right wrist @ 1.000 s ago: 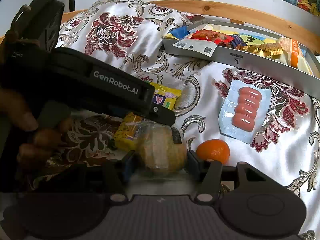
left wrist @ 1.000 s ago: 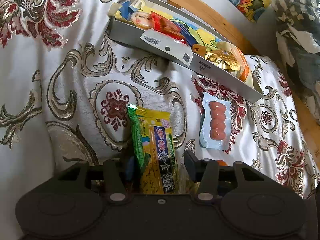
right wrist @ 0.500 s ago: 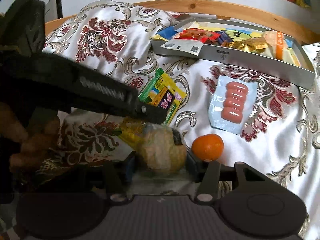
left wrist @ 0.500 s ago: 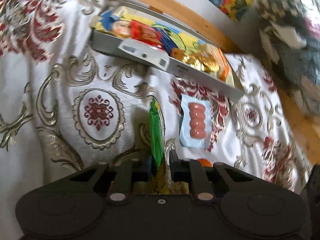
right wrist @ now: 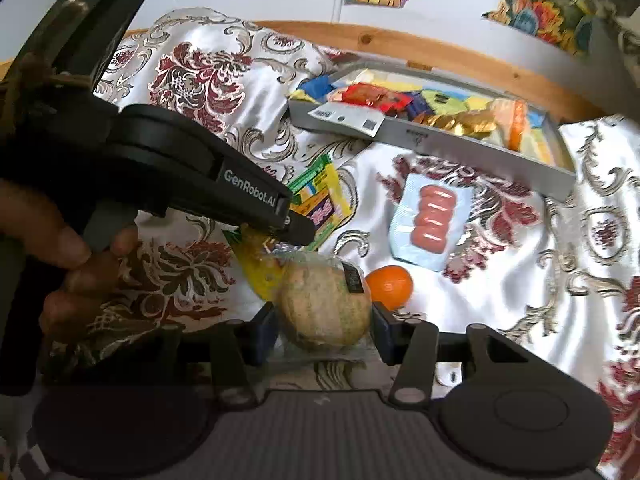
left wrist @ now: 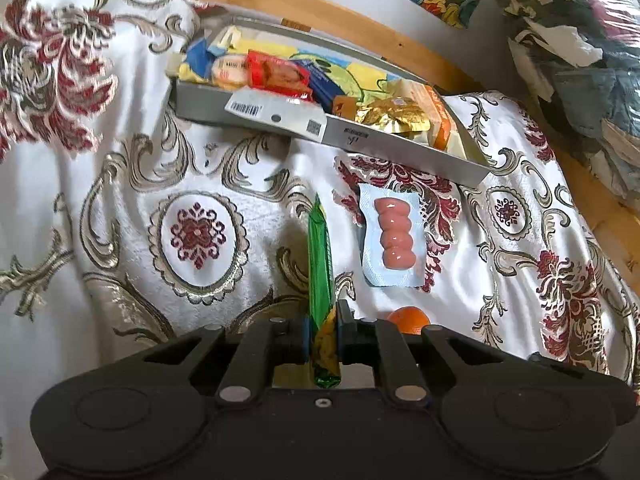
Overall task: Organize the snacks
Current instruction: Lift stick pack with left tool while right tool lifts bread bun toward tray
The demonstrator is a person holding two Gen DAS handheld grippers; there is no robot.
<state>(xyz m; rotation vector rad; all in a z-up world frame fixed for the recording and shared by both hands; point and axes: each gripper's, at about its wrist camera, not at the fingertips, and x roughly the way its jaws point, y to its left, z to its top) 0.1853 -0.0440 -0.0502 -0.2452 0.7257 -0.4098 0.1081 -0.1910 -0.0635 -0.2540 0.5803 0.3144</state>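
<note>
My left gripper [left wrist: 323, 326] is shut on a green and yellow snack packet [left wrist: 320, 264], held edge-on above the cloth; in the right wrist view the same packet [right wrist: 320, 200] sticks out past the left gripper's black body [right wrist: 208, 176]. My right gripper [right wrist: 324, 320] is shut on a round wrapped bun [right wrist: 324, 308]. A grey box [left wrist: 400, 148] full of snacks lies at the back. In front of it rest a pink sausage pack [left wrist: 394, 236] and an orange [right wrist: 389, 286].
A floral satin cloth [left wrist: 160, 184] covers the surface, with a wooden rail [left wrist: 320, 4] behind the box. A person's hand [right wrist: 68, 264] grips the left tool at the left edge. Piled fabric and bags [left wrist: 580, 60] sit at the far right.
My left gripper has shut on the snack packet, lifted it and turned it edge-on. My right gripper keeps its hold on the bun and has shifted a little.
</note>
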